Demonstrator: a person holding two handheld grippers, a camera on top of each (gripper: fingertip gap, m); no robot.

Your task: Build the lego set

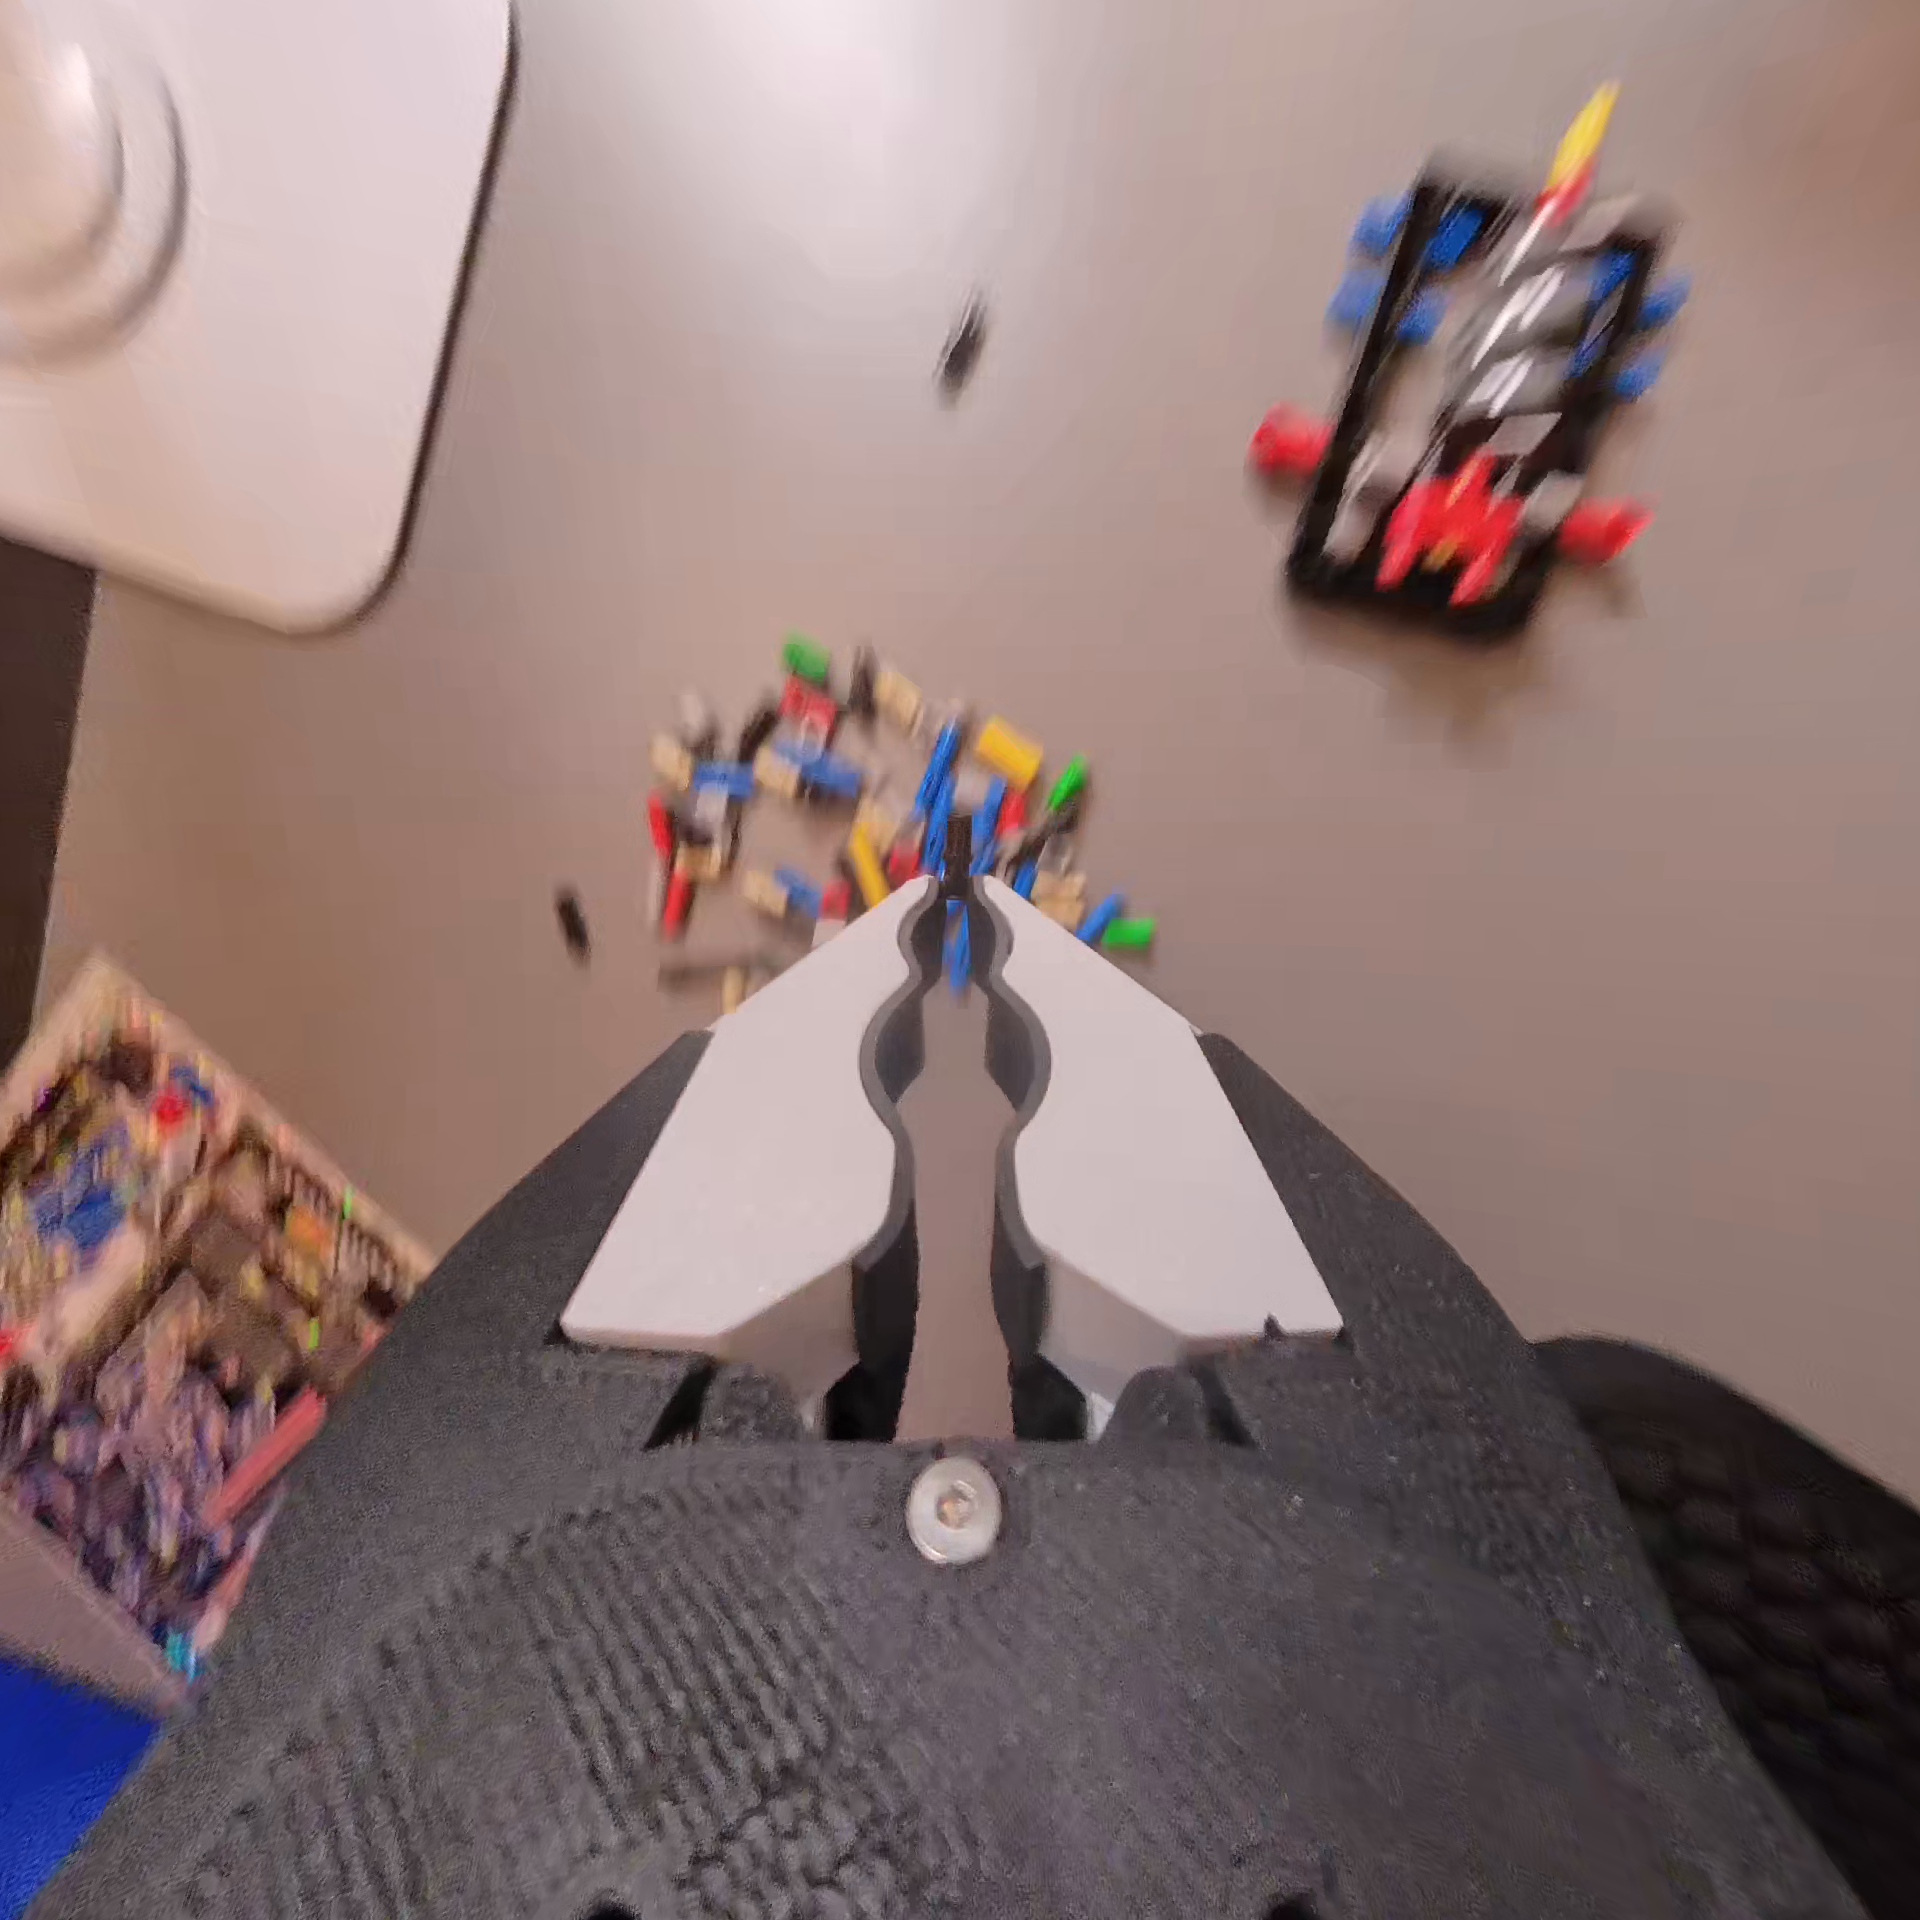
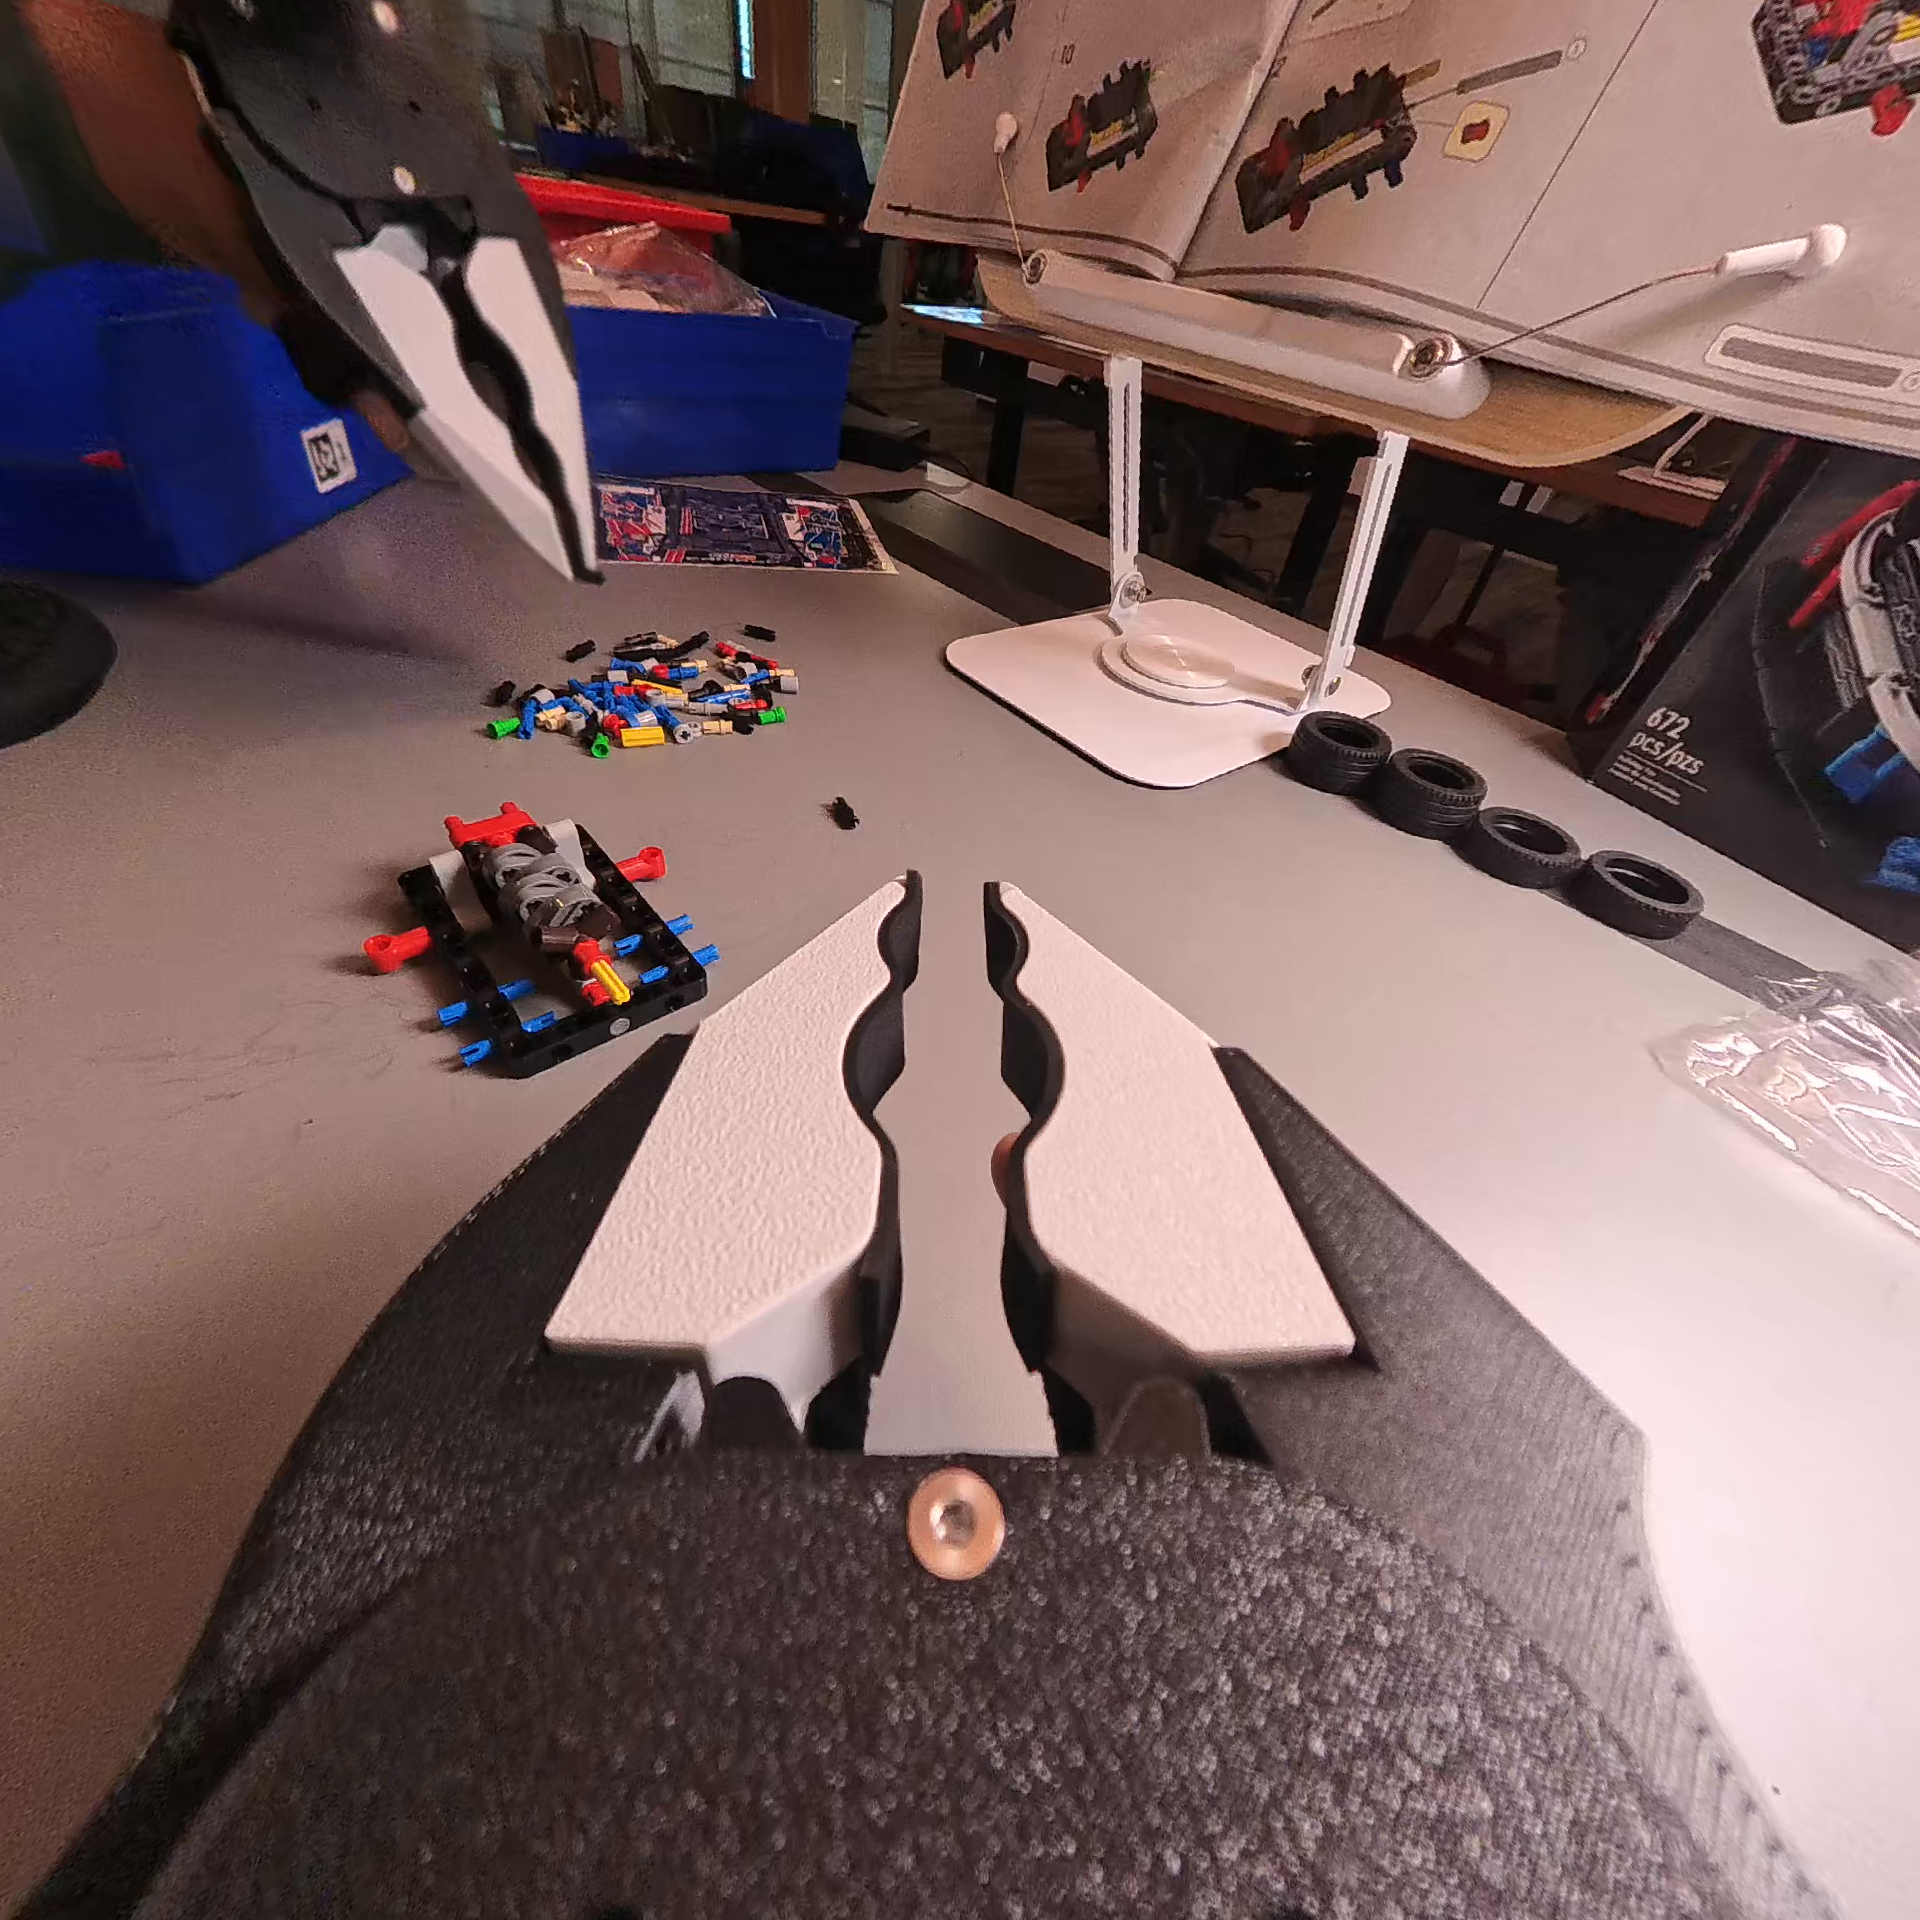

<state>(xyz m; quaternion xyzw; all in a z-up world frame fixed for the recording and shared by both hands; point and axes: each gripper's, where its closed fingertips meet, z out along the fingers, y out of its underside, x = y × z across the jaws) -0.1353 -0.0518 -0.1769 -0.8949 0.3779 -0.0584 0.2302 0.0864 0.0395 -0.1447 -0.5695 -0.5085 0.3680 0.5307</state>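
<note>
My left gripper [image 1: 956, 885] is shut on a small black pin [image 1: 958, 844] and holds it in the air above the pile of small loose pieces [image 1: 862, 810]. It also shows in the right wrist view [image 2: 580, 566], raised over the table at the upper left. The partly built model [image 2: 540, 935], a black frame with grey gears and red, blue and yellow pins, lies left of my right gripper [image 2: 953, 885]. My right gripper is open and empty, low over the table. The model [image 1: 1455, 416] lies to the right in the blurred left wrist view.
A lone black pin [image 2: 844, 812] lies between the pile [image 2: 644, 696] and my right gripper. A white stand [image 2: 1164, 686] holds the instruction booklet [image 2: 1351, 125]. Several black tyres [image 2: 1486, 821], the set box [image 2: 1787, 707], a plastic bag [image 2: 1818, 1081], a sticker sheet [image 2: 738, 525] and blue bins [image 2: 707, 384] surround the work area. The grippers' ends are close to 25 cm from one another.
</note>
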